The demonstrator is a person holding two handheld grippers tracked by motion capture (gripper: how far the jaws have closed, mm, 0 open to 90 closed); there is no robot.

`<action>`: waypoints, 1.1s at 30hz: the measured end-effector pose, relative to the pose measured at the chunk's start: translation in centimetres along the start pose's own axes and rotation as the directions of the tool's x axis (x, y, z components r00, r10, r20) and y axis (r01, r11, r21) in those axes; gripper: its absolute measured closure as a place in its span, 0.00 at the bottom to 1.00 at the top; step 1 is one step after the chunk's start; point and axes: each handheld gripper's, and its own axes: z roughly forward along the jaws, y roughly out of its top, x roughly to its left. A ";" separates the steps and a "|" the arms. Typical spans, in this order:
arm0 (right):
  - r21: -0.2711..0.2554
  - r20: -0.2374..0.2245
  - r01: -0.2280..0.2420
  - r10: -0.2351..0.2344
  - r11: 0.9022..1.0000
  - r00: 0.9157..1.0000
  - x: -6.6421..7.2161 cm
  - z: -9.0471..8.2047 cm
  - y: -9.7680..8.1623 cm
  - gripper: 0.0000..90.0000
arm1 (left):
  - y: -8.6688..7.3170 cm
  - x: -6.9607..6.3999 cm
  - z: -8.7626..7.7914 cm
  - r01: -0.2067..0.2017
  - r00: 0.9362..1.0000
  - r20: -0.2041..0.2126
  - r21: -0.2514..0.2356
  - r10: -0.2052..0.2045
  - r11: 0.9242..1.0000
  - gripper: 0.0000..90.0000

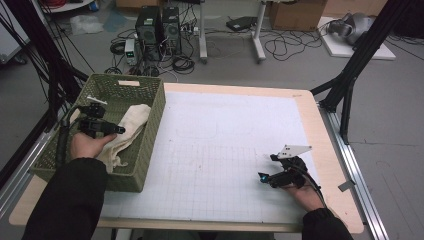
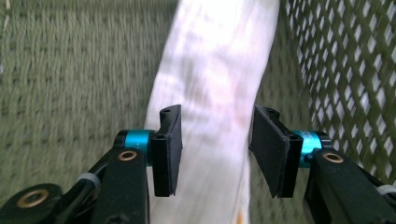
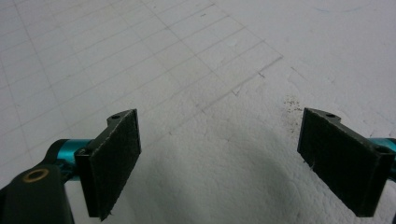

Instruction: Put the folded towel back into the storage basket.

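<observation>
A cream cloth (image 1: 132, 120) lies crumpled along the right side of a green woven basket (image 1: 152, 125) at the table's left. My left gripper (image 1: 120, 129) hovers inside the basket just over the cloth. In the left gripper view its jaws (image 2: 215, 149) stand apart with the cloth (image 2: 215, 70) running below and between them, the pads not pressing on it; the basket floor (image 2: 70, 70) shows to the left. My right gripper (image 1: 261, 176) rests low over the white gridded mat (image 1: 225, 140) at the front right. It is open (image 3: 219, 158) with nothing between the pads.
The basket's mesh wall (image 2: 345, 70) rises close on the right of the left gripper. The wooden table edge (image 1: 320, 130) borders the mat. Beyond the table are computer towers (image 1: 157, 27), cables and black frame legs (image 1: 350, 75) on the floor.
</observation>
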 end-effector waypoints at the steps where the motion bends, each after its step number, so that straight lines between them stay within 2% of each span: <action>1: 0.003 0.001 -0.002 0.002 1.000 1.000 0.0 0.0 0.0 0.14 | -0.1 0.0 0.0 -0.019 1.000 0.001 0.025 0.019 1.000 0.57; 2: 0.002 0.001 -0.001 0.001 1.000 1.000 0.0 0.0 0.0 0.14 | -0.2 -0.1 -0.1 -0.042 0.999 -0.003 0.045 0.042 0.998 0.57; 4: 0.007 -0.001 0.001 -0.001 1.000 1.000 0.0 0.1 0.0 0.14 | -0.4 -0.3 0.1 -0.062 0.998 0.034 0.097 0.059 0.993 0.57; 6: 0.007 -0.002 -0.001 0.001 1.000 1.000 0.0 0.1 0.0 0.14 | -0.5 -0.5 0.4 -0.084 0.996 0.019 0.128 0.083 0.988 0.56; 8: 0.007 0.001 0.001 -0.001 1.000 1.000 0.0 0.2 0.0 0.14 | -0.7 -0.6 1.0 -0.113 0.993 -0.002 0.175 0.115 0.978 0.56; 9: 0.008 0.000 -0.001 0.001 1.000 1.000 0.0 0.2 0.0 0.14 | -0.8 -0.7 1.2 -0.123 0.992 -0.016 0.191 0.128 0.974 0.59; 11: 0.009 0.000 -0.002 0.002 1.000 1.000 0.0 0.2 0.0 0.14 | -0.9 -0.8 1.6 -0.140 0.989 -0.020 0.218 0.148 0.966 0.80; 12: 0.009 0.000 -0.002 0.002 1.000 1.000 0.0 0.2 0.0 0.14 | -0.8 -0.7 1.7 -0.123 0.991 -0.019 0.223 0.130 0.967 0.89; 13: 0.009 -0.003 -0.002 0.002 1.000 1.000 0.0 0.2 0.0 0.14 | -0.7 -0.6 1.7 -0.094 0.994 -0.029 0.219 0.103 0.971 0.93; 16: 0.013 -0.005 0.003 -0.003 1.000 1.000 0.0 0.4 0.0 0.14 | -0.4 -0.4 1.9 -0.014 0.999 -0.030 0.169 0.020 0.985 0.95; 18: 0.014 -0.005 0.004 -0.004 1.000 1.000 0.0 0.4 0.0 0.14 | -0.1 -0.3 1.9 0.053 0.999 0.006 0.102 -0.053 0.993 0.94; 19: 0.016 -0.006 0.000 0.000 1.000 1.000 0.1 0.4 0.0 0.14 | -0.1 -0.3 2.1 0.077 0.997 0.026 0.073 -0.079 0.994 0.94; 21: 0.014 -0.007 0.000 0.000 1.000 1.000 0.1 0.5 0.0 0.14 | 0.0 -0.5 2.6 0.108 0.992 0.055 0.063 -0.111 0.992 0.88; 23: 0.012 -0.008 0.005 -0.005 1.000 1.000 0.0 0.4 0.0 0.14 | -0.1 -0.5 2.7 0.093 0.993 0.062 0.072 -0.098 0.993 0.80; 25: 0.011 -0.011 0.003 -0.003 1.000 1.000 -0.1 0.4 0.0 0.14 | -0.1 -0.5 2.3 0.055 0.997 0.060 0.067 -0.059 0.996 0.75; 28: 0.010 -0.011 0.001 -0.001 1.000 1.000 -0.1 0.5 0.0 0.14 | -0.1 -0.5 1.2 -0.002 0.998 0.057 0.086 -0.003 0.996 0.64; 31: 0.012 -0.011 0.006 -0.005 1.000 1.000 -0.1 0.4 0.0 0.14 | -0.1 -0.7 -0.4 -0.070 0.997 0.050 0.100 0.065 0.993 0.56; 33: 0.012 -0.012 0.003 -0.003 1.000 1.000 -0.1 0.5 0.0 0.14 | -0.2 -0.7 -1.2 -0.082 0.995 0.068 0.102 0.076 0.991 0.54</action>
